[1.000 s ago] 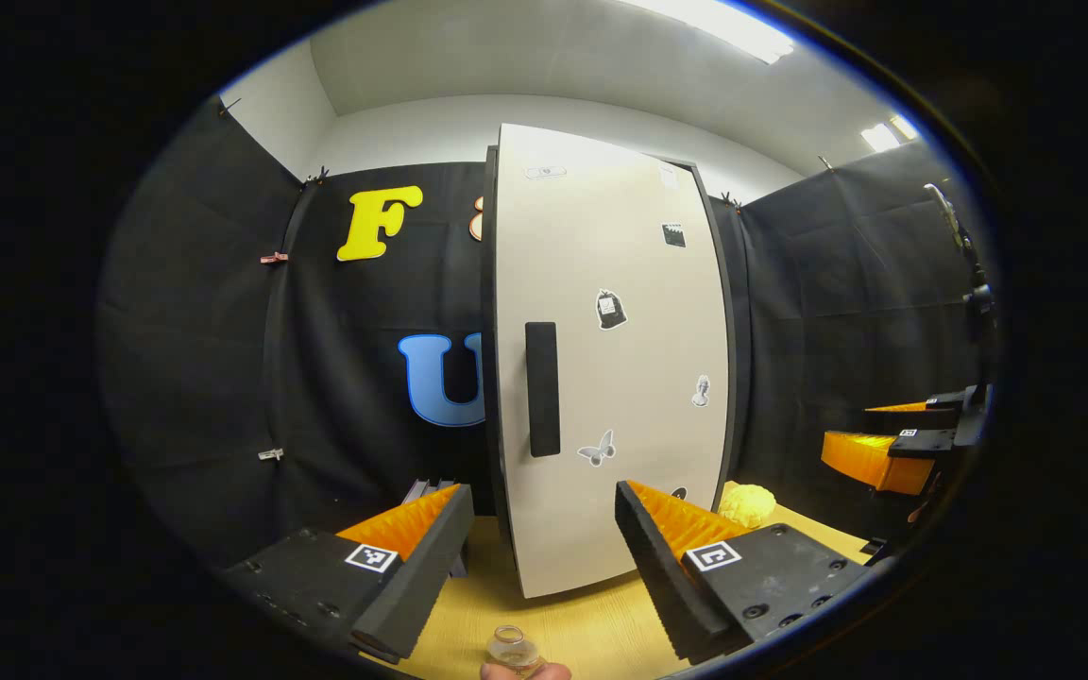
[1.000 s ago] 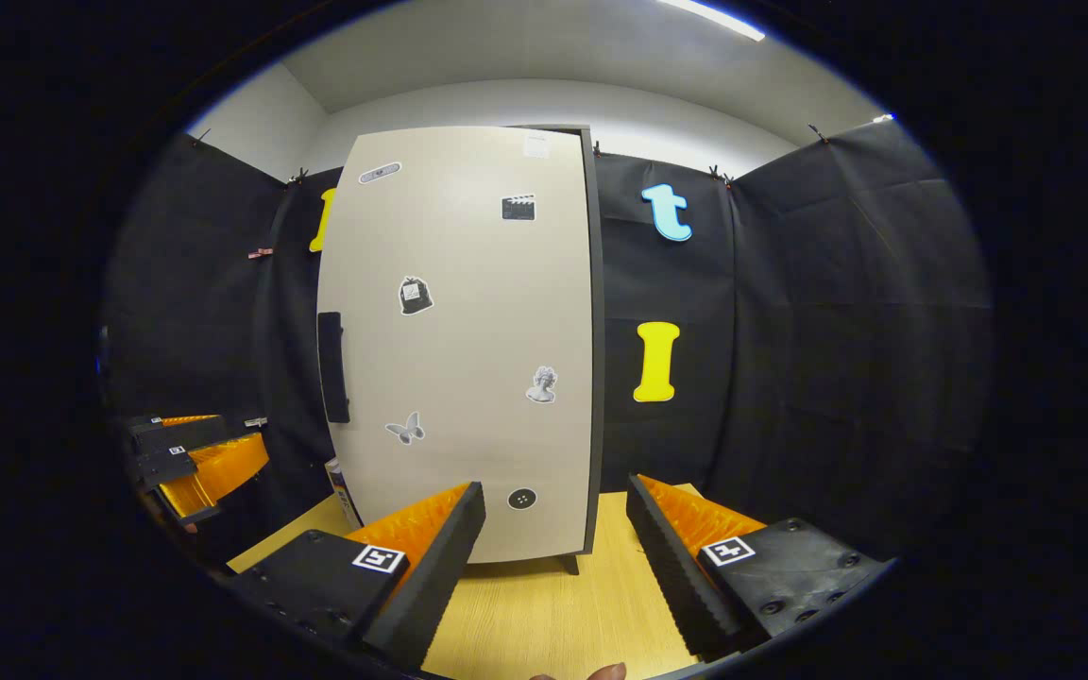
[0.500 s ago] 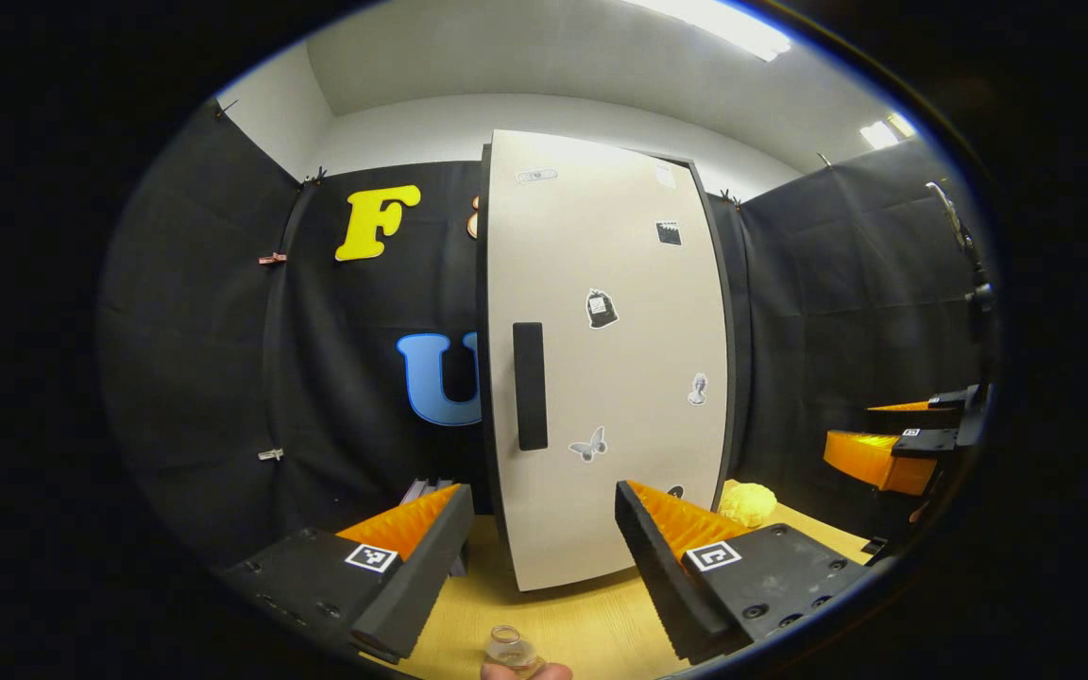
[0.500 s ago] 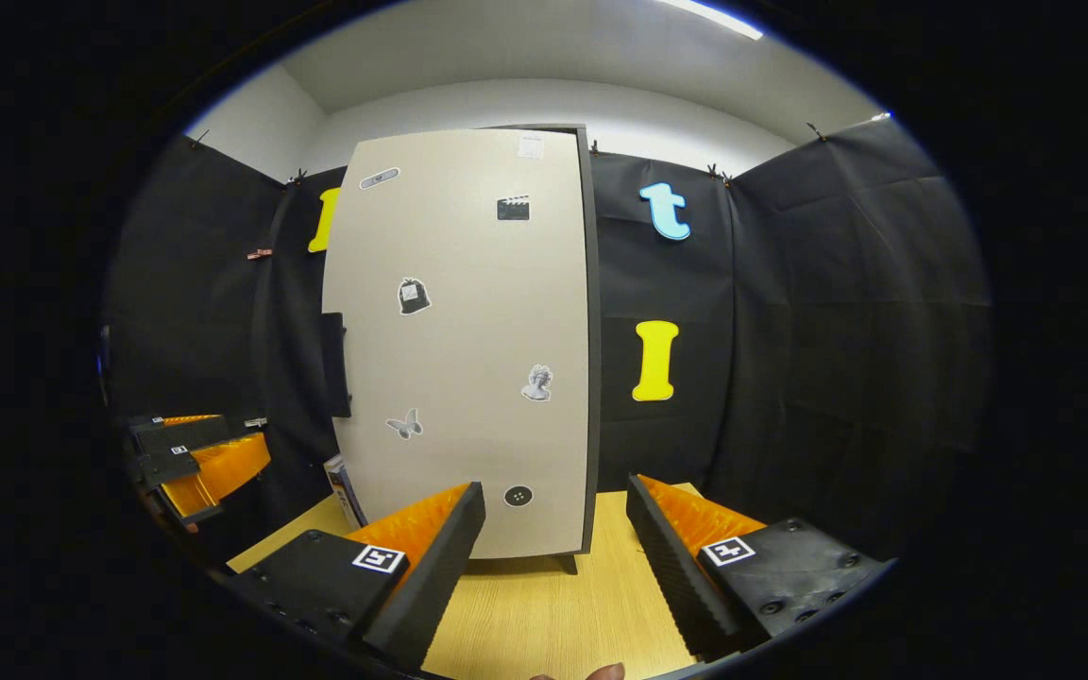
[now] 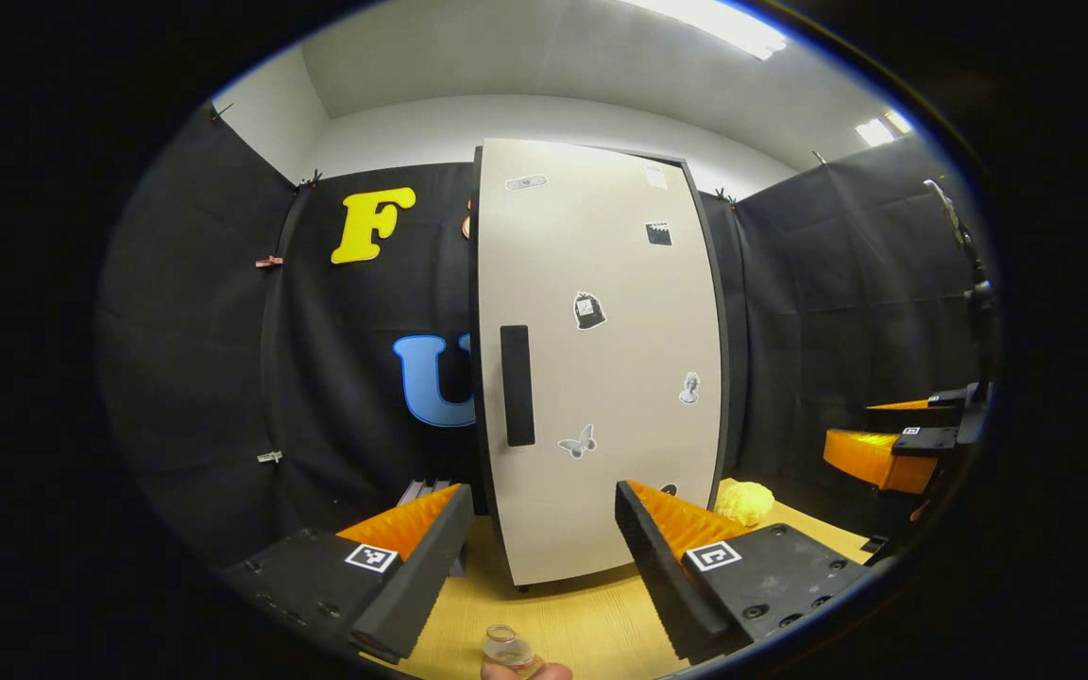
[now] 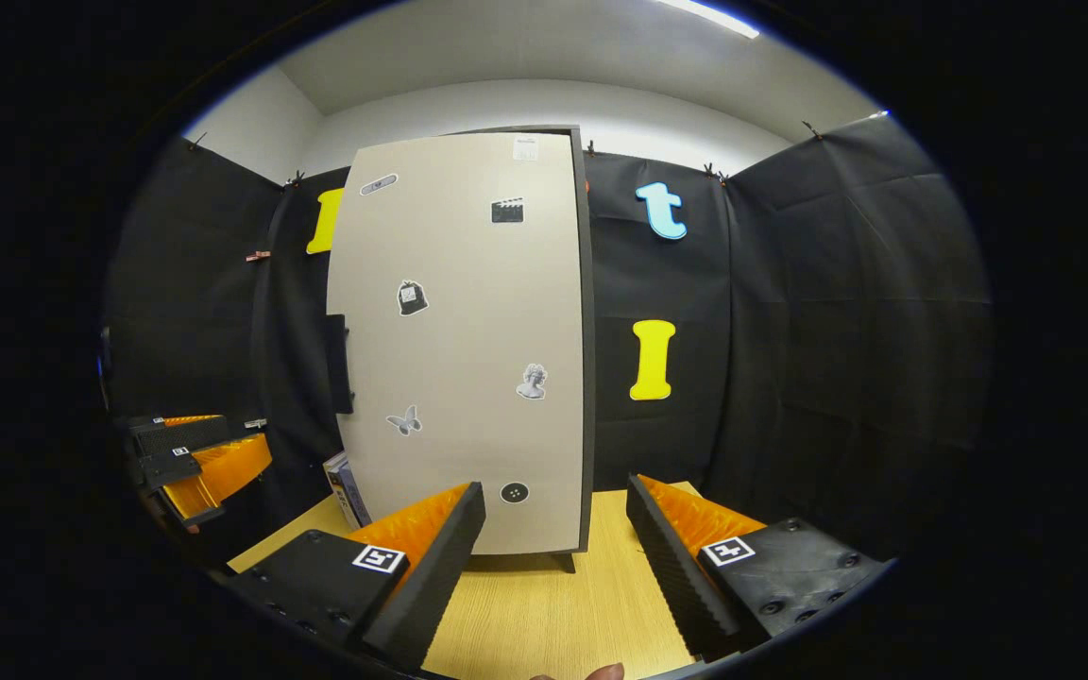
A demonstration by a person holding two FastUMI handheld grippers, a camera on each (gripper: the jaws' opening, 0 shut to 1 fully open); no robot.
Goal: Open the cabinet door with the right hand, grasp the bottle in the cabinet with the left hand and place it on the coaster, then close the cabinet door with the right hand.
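The fingers of the left gripper stand wide apart in the left gripper view, with nothing between them. A small clear glass bottle stands upright on the wooden table, below the fingers and nearer the person than their tips. Its open mouth faces up and a fingertip is just beside its base. The picture's edge cuts off what is under it, so I cannot tell whether a coaster lies there.

Straight ahead, the pale cabinet door, dotted with small stickers, looks shut or very nearly so. Its dark handle is a long bar running up and down along the door's left edge, above and slightly left of the gap between the fingers. The right gripper hangs far off to the right, well apart from that handle, past a crumpled yellow lump on the table.

In the right gripper view its own fingers are likewise spread wide and hold nothing. The door faces them squarely, and the handle sits up and to the left. The left gripper is low on the left.

With a bottle out on the table and the door about closed, the scene fits the late part of the task.
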